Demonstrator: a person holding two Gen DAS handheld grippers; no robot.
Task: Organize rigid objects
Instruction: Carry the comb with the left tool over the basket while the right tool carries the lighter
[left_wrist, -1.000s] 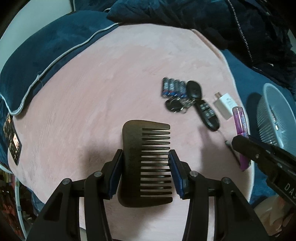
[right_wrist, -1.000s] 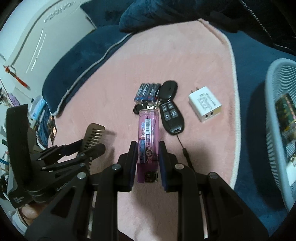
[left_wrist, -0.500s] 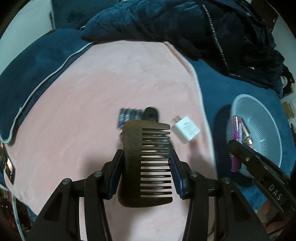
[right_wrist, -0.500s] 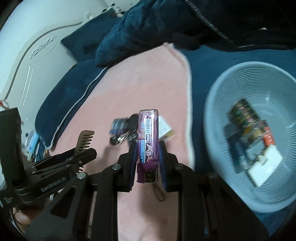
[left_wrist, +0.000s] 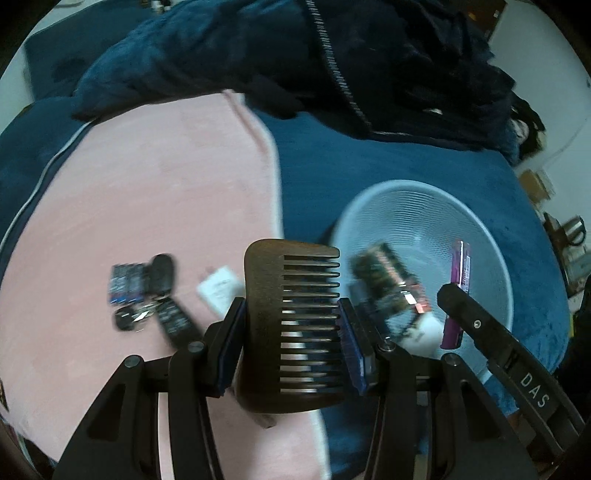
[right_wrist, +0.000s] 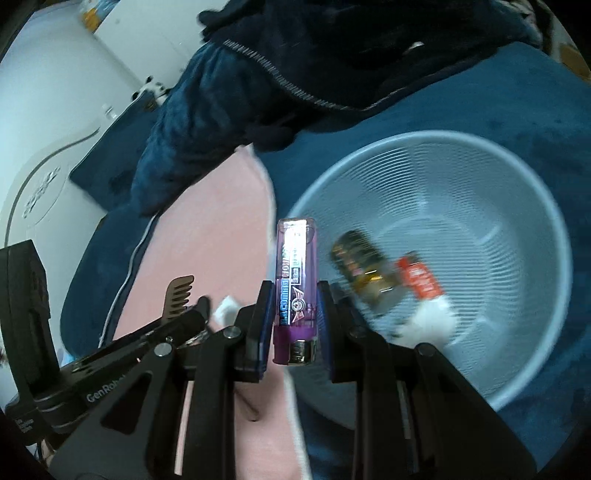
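My left gripper (left_wrist: 291, 347) is shut on a dark wide-tooth comb (left_wrist: 291, 317), held above the edge of the pink mat (left_wrist: 147, 206) next to the white mesh basket (left_wrist: 491, 236). My right gripper (right_wrist: 295, 314) is shut on a purple lighter (right_wrist: 296, 280), held over the basket's (right_wrist: 535, 229) left rim. The lighter also shows in the left wrist view (left_wrist: 458, 295), and the comb in the right wrist view (right_wrist: 179, 295). The basket holds several small items (right_wrist: 365, 266).
On the pink mat lie batteries (left_wrist: 125, 284), a key fob with keys (left_wrist: 162, 295) and a white charger (left_wrist: 219, 290). A dark blue blanket and clothing (left_wrist: 332, 66) are heaped behind the basket. The bed cover is blue.
Both grippers have swung right from the mat toward the basket, carrying the comb and the lighter. The basket now fills much of the right wrist view.
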